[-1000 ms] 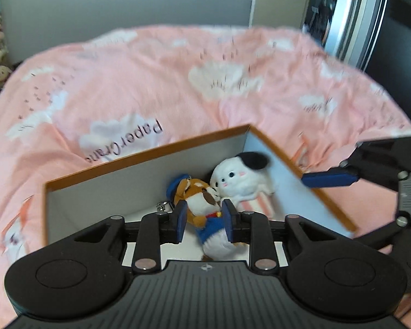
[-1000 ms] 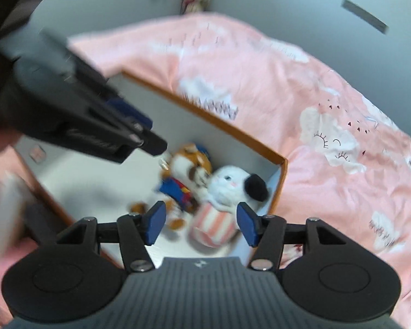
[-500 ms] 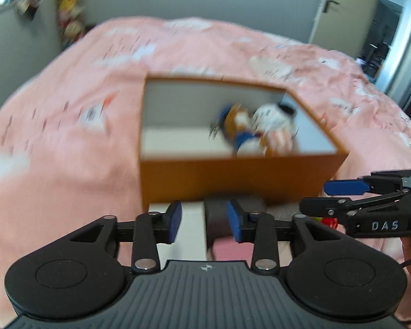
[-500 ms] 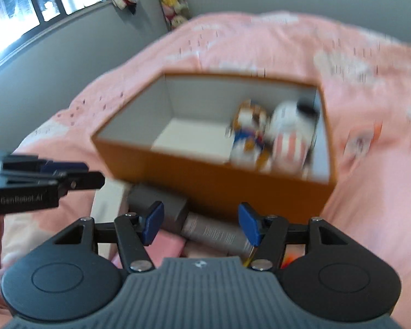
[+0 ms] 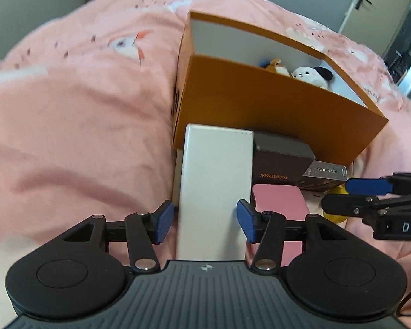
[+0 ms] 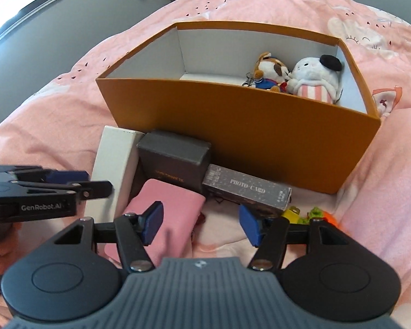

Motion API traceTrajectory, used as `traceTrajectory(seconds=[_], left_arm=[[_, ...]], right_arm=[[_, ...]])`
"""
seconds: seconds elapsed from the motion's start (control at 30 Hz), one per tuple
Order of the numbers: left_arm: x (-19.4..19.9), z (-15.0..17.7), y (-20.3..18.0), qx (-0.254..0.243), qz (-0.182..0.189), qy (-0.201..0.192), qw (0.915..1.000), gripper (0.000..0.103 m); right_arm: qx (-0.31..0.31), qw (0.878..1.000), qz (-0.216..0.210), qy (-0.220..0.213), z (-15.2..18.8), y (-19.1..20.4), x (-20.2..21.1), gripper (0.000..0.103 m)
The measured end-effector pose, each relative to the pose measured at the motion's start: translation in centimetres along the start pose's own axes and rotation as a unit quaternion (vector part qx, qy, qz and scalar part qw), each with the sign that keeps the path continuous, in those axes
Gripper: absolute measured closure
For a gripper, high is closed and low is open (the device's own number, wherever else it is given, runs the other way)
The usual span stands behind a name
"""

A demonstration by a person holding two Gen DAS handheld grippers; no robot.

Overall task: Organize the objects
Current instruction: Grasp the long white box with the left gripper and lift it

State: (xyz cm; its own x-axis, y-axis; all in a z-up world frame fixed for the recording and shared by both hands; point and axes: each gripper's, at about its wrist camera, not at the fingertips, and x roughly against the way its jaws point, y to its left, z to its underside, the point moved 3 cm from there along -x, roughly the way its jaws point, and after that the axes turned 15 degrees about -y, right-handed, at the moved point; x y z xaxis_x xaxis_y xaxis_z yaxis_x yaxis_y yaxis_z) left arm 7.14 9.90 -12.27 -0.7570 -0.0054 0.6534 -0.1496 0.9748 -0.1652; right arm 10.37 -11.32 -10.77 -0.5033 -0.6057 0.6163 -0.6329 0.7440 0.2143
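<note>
The orange box (image 6: 241, 126) looks like matt cardboard, white inside. Two plush toys, a dog (image 6: 270, 72) and a seal (image 6: 313, 81), are fuzzy cloth. The white box (image 5: 215, 189) is glossy and smooth; the bedsheet (image 5: 76, 109) is soft pink cloth.

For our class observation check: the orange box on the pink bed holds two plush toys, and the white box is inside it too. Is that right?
Not quite. The white box lies outside the orange box, against its near wall, as the right wrist view shows. The two plush toys are inside.
</note>
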Motion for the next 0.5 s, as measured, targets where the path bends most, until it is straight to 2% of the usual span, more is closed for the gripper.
traceTrajectory(seconds=[0.13,0.5], left_arm=[[-0.4,0.1,0.6,0.033,0.022,0.004,0.9992,0.035],[-1.9,0.7,1.6,0.095,0.063,0.01,0.9935,0.031]], right_arm=[[0.003,1.0,0.0,0.007,0.0,0.3,-0.7,0.04],[0.011,1.0,0.002,0.011,0.0,1.2,-1.7,0.04]])
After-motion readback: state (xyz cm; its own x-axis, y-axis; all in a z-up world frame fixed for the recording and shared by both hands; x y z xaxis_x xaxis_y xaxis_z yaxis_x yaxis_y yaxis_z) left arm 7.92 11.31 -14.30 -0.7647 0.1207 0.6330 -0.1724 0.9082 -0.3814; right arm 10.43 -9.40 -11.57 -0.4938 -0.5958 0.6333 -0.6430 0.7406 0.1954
